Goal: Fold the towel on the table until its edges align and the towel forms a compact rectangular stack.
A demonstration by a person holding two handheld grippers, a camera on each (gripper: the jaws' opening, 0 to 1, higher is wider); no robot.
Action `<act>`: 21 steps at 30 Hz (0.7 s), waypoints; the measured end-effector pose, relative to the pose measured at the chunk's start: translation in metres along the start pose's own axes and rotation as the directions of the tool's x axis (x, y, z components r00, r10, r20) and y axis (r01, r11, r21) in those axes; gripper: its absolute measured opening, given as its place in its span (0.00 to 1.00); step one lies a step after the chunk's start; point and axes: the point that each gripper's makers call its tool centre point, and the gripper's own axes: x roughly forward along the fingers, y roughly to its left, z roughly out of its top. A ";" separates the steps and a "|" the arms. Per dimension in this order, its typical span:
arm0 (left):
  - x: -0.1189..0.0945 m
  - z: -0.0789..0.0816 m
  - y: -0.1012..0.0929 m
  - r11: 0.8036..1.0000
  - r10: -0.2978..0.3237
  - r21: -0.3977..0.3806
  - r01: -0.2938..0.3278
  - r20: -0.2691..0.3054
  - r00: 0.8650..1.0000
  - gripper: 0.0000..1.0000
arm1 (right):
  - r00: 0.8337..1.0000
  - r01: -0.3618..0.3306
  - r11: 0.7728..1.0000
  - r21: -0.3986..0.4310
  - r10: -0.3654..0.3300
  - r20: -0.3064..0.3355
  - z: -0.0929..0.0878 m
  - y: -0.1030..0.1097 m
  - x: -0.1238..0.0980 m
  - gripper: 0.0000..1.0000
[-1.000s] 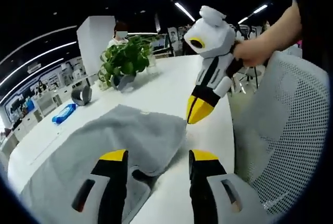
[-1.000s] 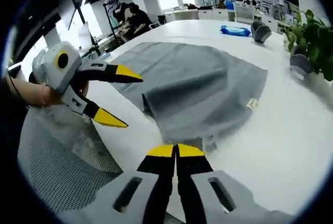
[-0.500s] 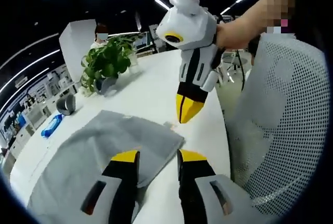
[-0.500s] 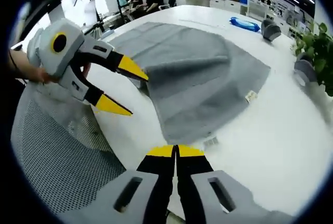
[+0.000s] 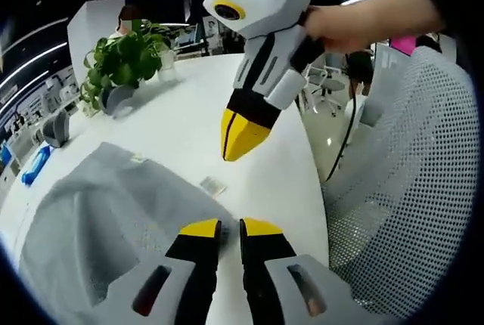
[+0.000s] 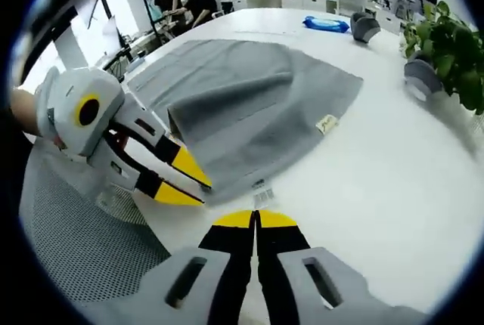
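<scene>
2 grippers are in play and neither one clearly has the towel [image 6: 249,98] yet. It lies on the white table [image 6: 393,189] near the edge closest to the person, mostly flat, with 1 loose hump running across it and a small tag [image 6: 327,122] on its right side. So it's nowhere near a compact stack; this looks like the very start of a fold.

The left gripper [image 5: 231,228] sits low at the towel's near edge. Its jaws are close, with a thin gap between the yellow tips. In the right gripper view, those tips sit right at the hem, 1 on the cloth and 1 at the edge. Whether fabric is actually pinched in there, can't tell. Coming in low from the table edge makes sense, since that near hem is the easy bit to grab and lift over.

The right gripper [image 6: 255,219] has its jaws pressed together on nothing. In the left gripper view it hangs above bare table just past the towel's corner, held up by a hand [image 5: 352,26]. Best guess is it's parked there until it goes for the other near corner.

A mesh chair [image 5: 408,189] sits right by the table, and a potted plant [image 6: 446,45] stands well clear at the far side.
</scene>
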 end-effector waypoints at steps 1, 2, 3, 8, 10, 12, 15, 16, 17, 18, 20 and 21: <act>0.001 -0.002 0.001 1.000 0.001 -0.008 -0.001 -0.010 1.000 0.11 | 1.000 -0.001 1.000 0.002 0.001 0.002 0.002 -0.001 0.001 0.00; 0.001 -0.004 0.002 1.000 0.002 -0.012 -0.002 -0.015 1.000 0.11 | 1.000 -0.002 1.000 0.003 0.002 0.003 0.003 -0.002 0.001 0.00; 0.002 -0.005 0.002 0.999 -0.003 -0.049 0.002 -0.011 1.000 0.11 | 1.000 -0.005 1.000 0.005 0.005 0.007 0.005 -0.004 0.002 0.00; 0.010 -0.005 -0.007 1.000 -0.025 -0.001 0.025 -0.002 1.000 0.19 | 1.000 -0.004 1.000 -0.003 0.004 0.008 0.011 -0.011 0.003 0.00; 0.011 -0.006 -0.009 0.999 -0.009 -0.049 0.008 -0.026 1.000 0.19 | 1.000 0.000 1.000 -0.001 0.000 0.015 0.014 -0.015 0.002 0.00; 0.012 -0.006 -0.002 0.996 0.032 -0.079 -0.035 -0.034 0.999 0.14 | 1.000 0.001 1.000 0.004 -0.001 0.023 0.016 -0.018 0.002 0.00; 0.011 -0.007 0.006 0.978 0.080 -0.188 -0.093 -0.075 0.994 0.07 | 0.999 -0.002 1.000 0.028 0.000 0.043 0.020 -0.023 0.002 0.00; 0.011 -0.007 0.005 0.968 0.078 -0.234 -0.095 -0.079 0.994 0.07 | 0.999 -0.001 0.999 0.034 0.000 0.046 0.021 -0.024 0.002 0.00; 0.011 -0.007 0.005 0.964 0.078 -0.247 -0.096 -0.081 0.994 0.06 | 0.999 0.001 0.999 0.043 -0.003 0.051 0.022 -0.026 0.002 0.00; 0.008 -0.008 0.003 0.951 0.071 -0.294 -0.094 -0.087 0.994 0.06 | 0.998 0.003 0.999 0.048 -0.006 0.057 0.023 -0.028 0.002 0.00; 0.003 -0.007 0.000 0.942 0.062 -0.325 -0.083 -0.074 0.995 0.05 | 0.997 0.007 0.997 0.071 -0.012 0.073 0.028 -0.036 0.003 0.00; -0.001 -0.006 -0.001 0.939 0.059 -0.334 -0.078 -0.066 0.996 0.05 | 0.996 0.013 0.997 0.080 -0.020 0.088 0.032 -0.041 0.003 0.00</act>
